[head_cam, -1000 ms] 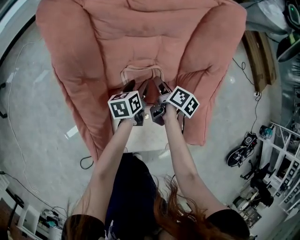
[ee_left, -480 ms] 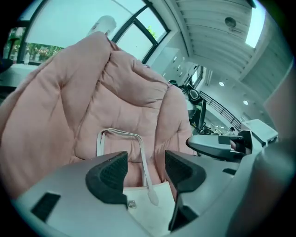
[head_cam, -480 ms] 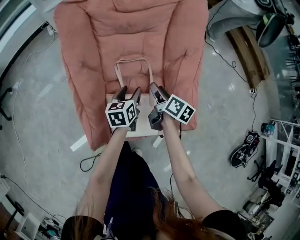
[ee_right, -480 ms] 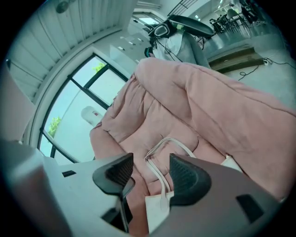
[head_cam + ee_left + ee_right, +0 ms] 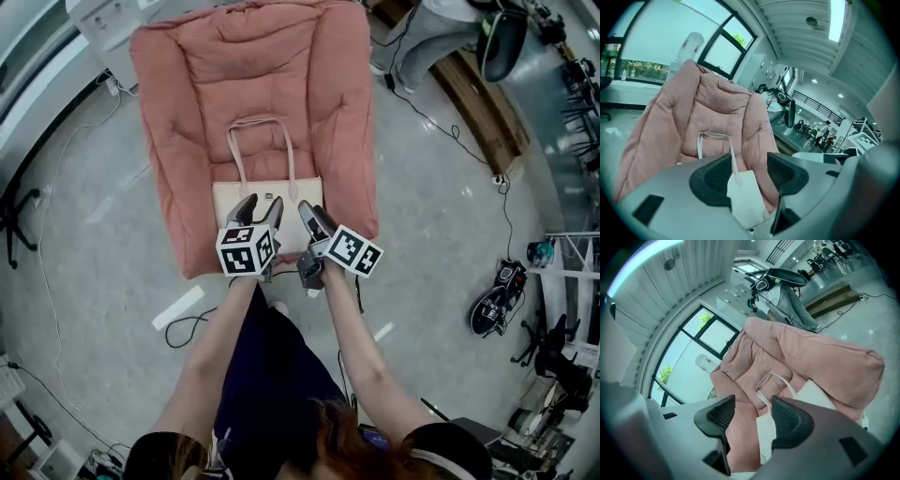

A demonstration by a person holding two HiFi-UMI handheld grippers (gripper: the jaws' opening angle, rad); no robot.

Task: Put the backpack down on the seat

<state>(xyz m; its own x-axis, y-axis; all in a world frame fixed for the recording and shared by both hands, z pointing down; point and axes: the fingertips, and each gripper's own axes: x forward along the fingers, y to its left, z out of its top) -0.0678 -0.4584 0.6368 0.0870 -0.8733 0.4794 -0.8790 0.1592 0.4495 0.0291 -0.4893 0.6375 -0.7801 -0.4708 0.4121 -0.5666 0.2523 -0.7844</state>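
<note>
Backpack had both claws at its near edge: left gripper and right gripper, jaws apart, seemingly clear of it. It lay flat on the pink seat, handles toward the backrest.

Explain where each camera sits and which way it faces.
Head view: on the person's head, looking steeply down at the pink chair and cream bag; both forearms, left gripper and right gripper show.
Left gripper view: on the left gripper, facing the chair past its open jaws.
Right gripper view: the same, on the right gripper.
All three share the bag.
</note>
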